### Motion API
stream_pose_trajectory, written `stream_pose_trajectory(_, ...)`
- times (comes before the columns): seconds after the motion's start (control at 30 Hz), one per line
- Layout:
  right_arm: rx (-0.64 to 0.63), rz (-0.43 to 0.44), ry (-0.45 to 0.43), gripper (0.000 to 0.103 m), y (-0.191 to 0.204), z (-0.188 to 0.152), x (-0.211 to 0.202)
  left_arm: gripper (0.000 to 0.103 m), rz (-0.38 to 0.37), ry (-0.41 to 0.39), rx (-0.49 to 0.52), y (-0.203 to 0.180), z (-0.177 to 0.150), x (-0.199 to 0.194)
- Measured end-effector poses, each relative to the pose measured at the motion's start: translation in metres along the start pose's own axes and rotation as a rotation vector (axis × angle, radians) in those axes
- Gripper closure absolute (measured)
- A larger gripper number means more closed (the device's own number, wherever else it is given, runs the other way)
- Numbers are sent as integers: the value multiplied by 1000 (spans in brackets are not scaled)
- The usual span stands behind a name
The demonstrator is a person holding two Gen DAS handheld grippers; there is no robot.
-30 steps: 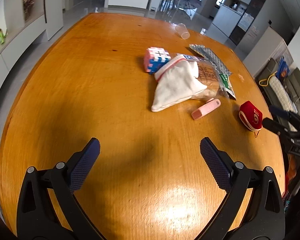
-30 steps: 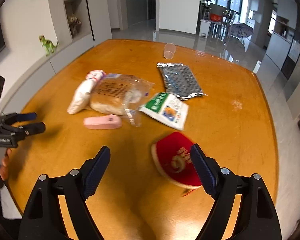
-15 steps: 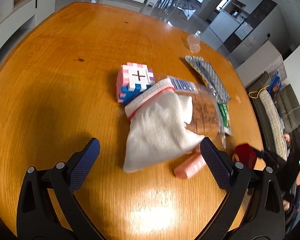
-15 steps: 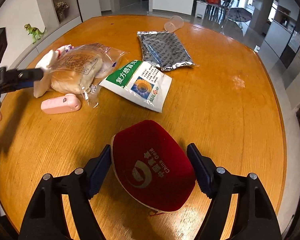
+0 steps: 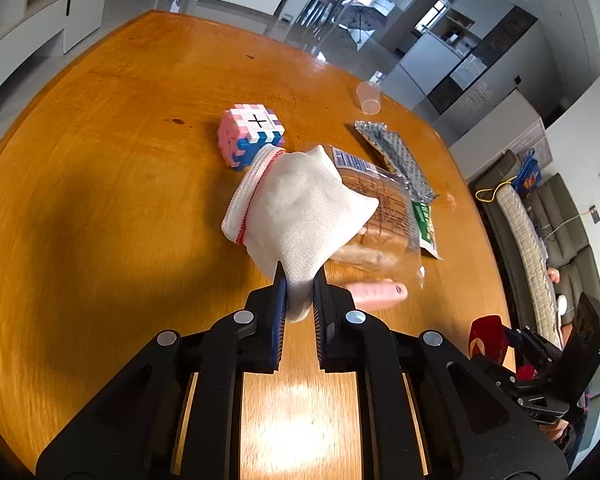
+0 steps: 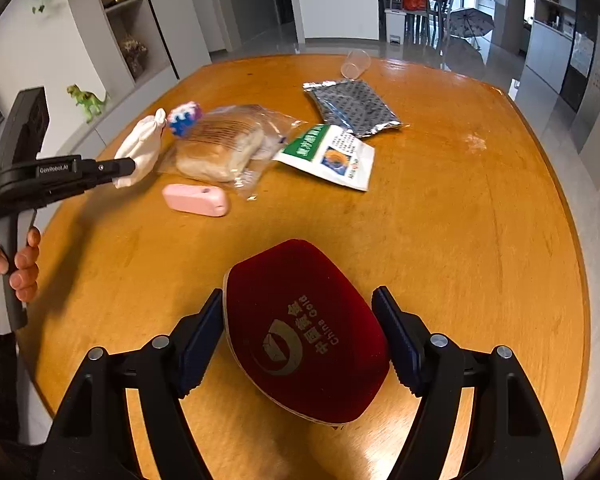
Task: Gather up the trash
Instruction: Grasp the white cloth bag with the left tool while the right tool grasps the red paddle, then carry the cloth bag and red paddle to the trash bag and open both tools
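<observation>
Pinched between the left gripper (image 5: 299, 294) is a corner of the white cloth glove (image 5: 300, 208), which otherwise lies on the wooden table (image 5: 100, 200) against the bagged bread (image 6: 220, 148). Nothing appears collected yet; the green packet (image 6: 332, 156), foil pouch (image 6: 352, 106) and plastic cup (image 6: 355, 64) are left lying. Straddled by the right gripper (image 6: 298, 332), tilted steeply downward, is the red case (image 6: 300, 332); only its left pad seems in contact.

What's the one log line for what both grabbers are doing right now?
left gripper: shut on white glove | right gripper: jaws around red case, left pad touching | both on table
</observation>
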State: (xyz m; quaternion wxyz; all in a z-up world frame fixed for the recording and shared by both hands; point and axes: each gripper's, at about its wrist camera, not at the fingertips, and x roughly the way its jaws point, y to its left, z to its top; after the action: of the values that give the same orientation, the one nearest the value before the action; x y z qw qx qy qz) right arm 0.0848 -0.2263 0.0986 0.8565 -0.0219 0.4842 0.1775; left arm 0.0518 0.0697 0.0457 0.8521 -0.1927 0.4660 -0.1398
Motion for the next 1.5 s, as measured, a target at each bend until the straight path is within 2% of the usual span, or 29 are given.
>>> stream_pose_trajectory(0.17, -16, 48, -41, 28, 28, -10, -20, 92, 0, -51, 19, -5, -21, -35)
stream_pose_trajectory(0.4, -62, 127, -69, 28, 88, -31, -37, 92, 33, -130, 14, 13, -62, -92)
stream_pose_trajectory(0.73, -197, 289, -63, 28, 211, -56, -33, 92, 102, -219, -50, 69, -120, -169)
stream_pose_trajectory(0.93, -302, 386, -37, 28, 289, -73, -31, 92, 197, -290, -131, 118, -160, -222)
stream_pose_trajectory(1.2, -461, 525, 26, 28, 396, -102, -29, 92, 369, -354, -246, 178, -219, -281)
stream_pose_trajectory(1.5, -627, 606, 106, 28, 493, -139, -25, 92, 491, -391, -397, 236, -279, -329)
